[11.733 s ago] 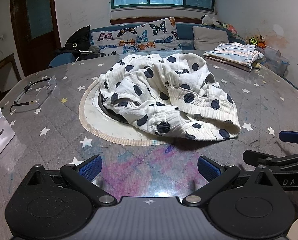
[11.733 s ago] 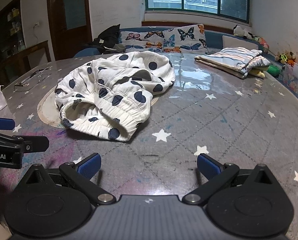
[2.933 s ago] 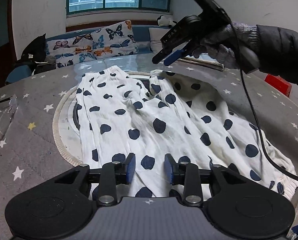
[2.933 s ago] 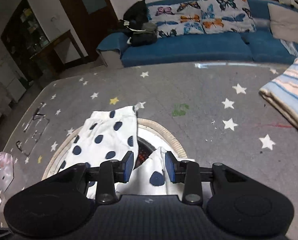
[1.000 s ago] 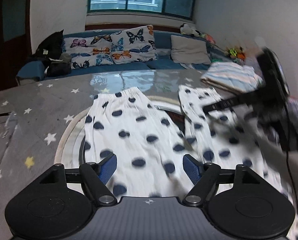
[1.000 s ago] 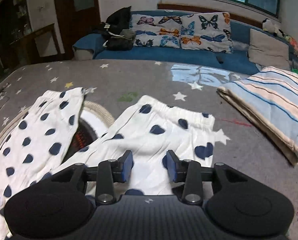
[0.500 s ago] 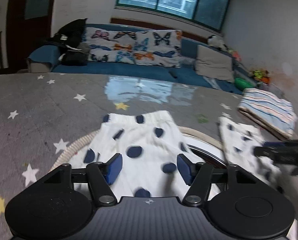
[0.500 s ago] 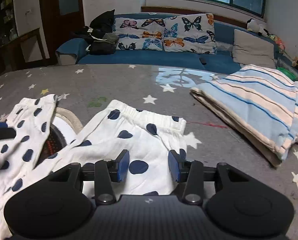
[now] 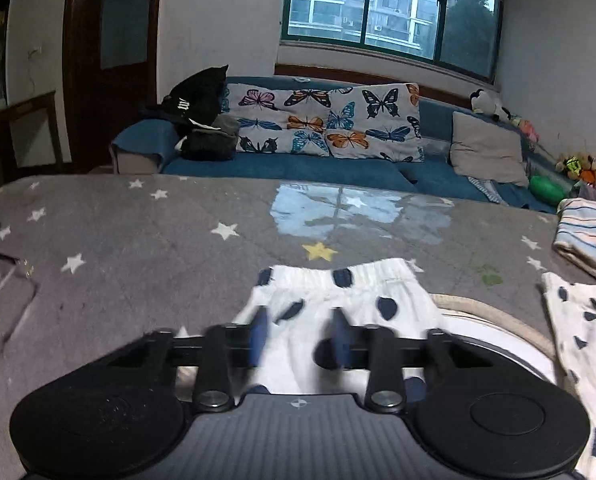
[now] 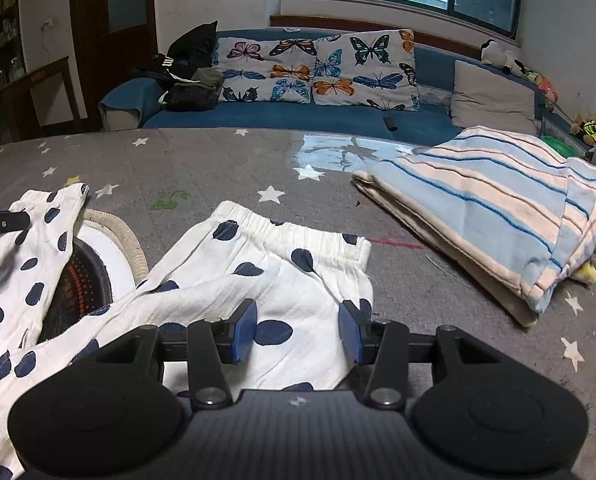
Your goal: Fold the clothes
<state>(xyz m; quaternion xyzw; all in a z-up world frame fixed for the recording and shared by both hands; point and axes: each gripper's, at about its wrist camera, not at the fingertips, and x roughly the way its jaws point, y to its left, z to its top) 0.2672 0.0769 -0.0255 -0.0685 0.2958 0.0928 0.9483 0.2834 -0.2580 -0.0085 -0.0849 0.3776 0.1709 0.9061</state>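
White trousers with dark blue dots lie spread on the grey star-patterned table [image 9: 138,240], legs pointing away from me. My left gripper [image 9: 298,340] hangs low over the left leg [image 9: 358,300] just short of its elastic cuff; its blurred jaws are closing with the cloth between them. In the right wrist view my right gripper [image 10: 296,330] stands open over the right leg [image 10: 282,264], whose cloth lies flat between and under the pads. The left leg [image 10: 30,248] and a bit of the left gripper's finger show at that view's left edge.
A folded blue-and-cream striped cloth [image 10: 490,200] lies at the table's right. A round inset with a cream ring [image 10: 118,240] sits between the trouser legs. Glasses [image 9: 2,280] lie at the left. Beyond the far edge stands a blue sofa [image 10: 298,116] with butterfly cushions.
My left gripper has slid forward along the left leg toward its cuff and its jaws have narrowed a lot. The right gripper crept toward the right cuff and its jaws widened slightly.
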